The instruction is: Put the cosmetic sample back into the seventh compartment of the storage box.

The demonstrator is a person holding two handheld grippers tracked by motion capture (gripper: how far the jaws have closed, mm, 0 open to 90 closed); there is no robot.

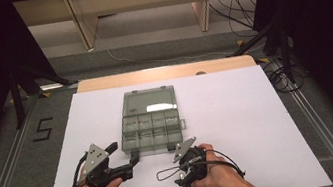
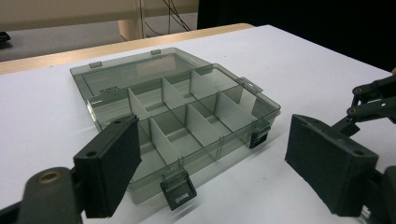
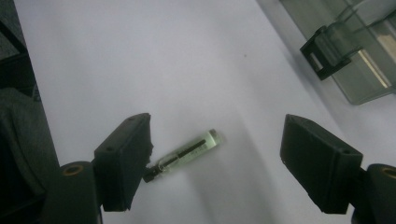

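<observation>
Vial (image 3: 189,151) between right fingers (image 3: 123,161) (untouched)

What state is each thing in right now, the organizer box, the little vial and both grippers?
Organizer box: lid open and laid flat behind it, compartments look empty, front latches undone.
Vial: lying on its side on the table, capped, between the jaws, ungripped.
Left gripper: open, facing the box.
Right gripper: open, over the vial.
</observation>
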